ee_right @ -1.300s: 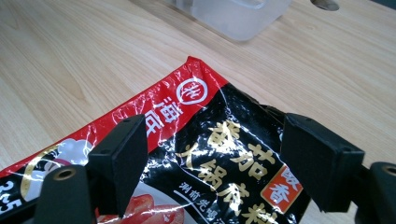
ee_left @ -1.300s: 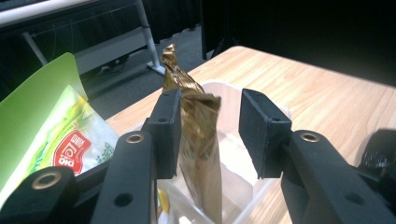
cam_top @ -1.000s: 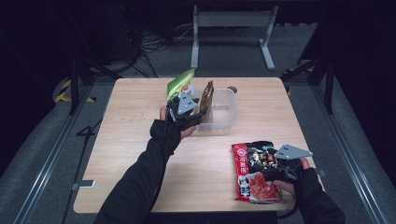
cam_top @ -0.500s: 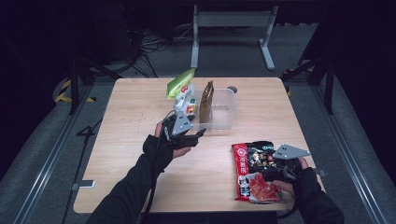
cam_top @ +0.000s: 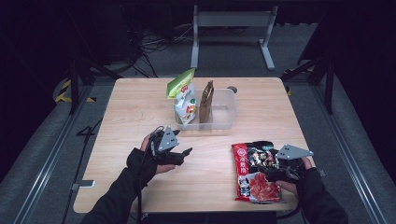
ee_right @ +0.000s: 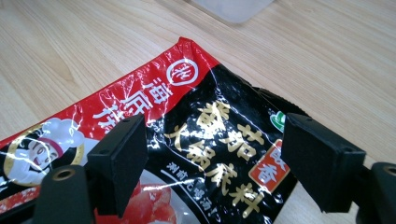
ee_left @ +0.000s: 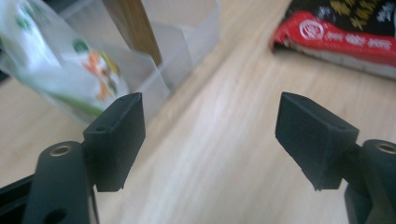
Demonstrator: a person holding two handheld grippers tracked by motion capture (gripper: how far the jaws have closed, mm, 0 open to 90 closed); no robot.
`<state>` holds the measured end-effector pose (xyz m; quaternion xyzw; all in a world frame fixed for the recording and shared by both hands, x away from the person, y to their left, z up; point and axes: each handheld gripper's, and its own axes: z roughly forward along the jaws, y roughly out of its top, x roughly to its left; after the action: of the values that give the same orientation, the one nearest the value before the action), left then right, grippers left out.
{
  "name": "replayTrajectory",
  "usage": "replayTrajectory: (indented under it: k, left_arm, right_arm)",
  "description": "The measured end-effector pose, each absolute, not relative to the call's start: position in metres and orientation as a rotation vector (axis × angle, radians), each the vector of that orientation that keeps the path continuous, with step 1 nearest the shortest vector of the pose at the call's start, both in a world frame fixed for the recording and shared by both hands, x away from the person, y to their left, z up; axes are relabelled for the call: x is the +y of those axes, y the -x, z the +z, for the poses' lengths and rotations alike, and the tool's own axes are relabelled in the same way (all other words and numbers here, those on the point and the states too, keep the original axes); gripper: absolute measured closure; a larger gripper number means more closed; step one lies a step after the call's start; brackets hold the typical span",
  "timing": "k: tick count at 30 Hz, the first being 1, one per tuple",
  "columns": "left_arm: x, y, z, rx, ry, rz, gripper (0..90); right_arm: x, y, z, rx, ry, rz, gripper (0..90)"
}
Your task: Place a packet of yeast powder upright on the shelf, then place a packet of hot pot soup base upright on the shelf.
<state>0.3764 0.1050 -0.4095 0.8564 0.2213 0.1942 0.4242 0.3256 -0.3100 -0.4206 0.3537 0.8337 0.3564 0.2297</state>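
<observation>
The clear plastic bin (cam_top: 219, 112) sits near the middle of the table (cam_top: 135, 116), toward the far side. Inside it the green and white snack bag (cam_top: 184, 99) stands at the left end and the brown pouch (cam_top: 206, 101) stands upright beside it, in the middle of the bin. A second ago my left gripper (cam_top: 180, 155) was up against the bin beside the green bag; since then I have drawn it back toward myself, and it now hangs over bare wood well short of the bin, with the bag left standing where it was. My left jaws are spread wide with nothing between them; along them I see the bin (ee_left: 187, 32), the green bag (ee_left: 60, 65) and the brown pouch (ee_left: 135, 28) ahead, blurred.

The red and black sauce packet (cam_top: 254, 170) lies flat at the near right of the table, just as it did before. My right gripper (cam_top: 271, 173) has not moved: it rests over the packet's right side. Its jaws are parted wide, one on each side of the printed face of the packet (ee_right: 196, 140), and they clamp nothing.
</observation>
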Motion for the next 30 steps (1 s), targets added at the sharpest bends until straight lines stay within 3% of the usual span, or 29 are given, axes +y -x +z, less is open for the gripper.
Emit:
replayTrajectory:
  k: [11,17,30]
  left_arm:
    - [0.125,-0.373,-0.44,0.658,-2.149,0.198,14.0]
    - [0.103,-0.371,-0.445,0.596,-2.176,0.089,12.8]
    - [0.058,-0.37,-0.451,0.518,-2.219,0.0,12.6]
  right_arm:
    - [-0.328,-0.322,-0.425,2.386,-1.075,0.992,16.0]
    - [-0.333,-0.322,-0.431,2.483,-1.14,1.02,10.8]
    - [-0.334,-0.318,-0.435,2.609,-1.153,0.949,7.9]
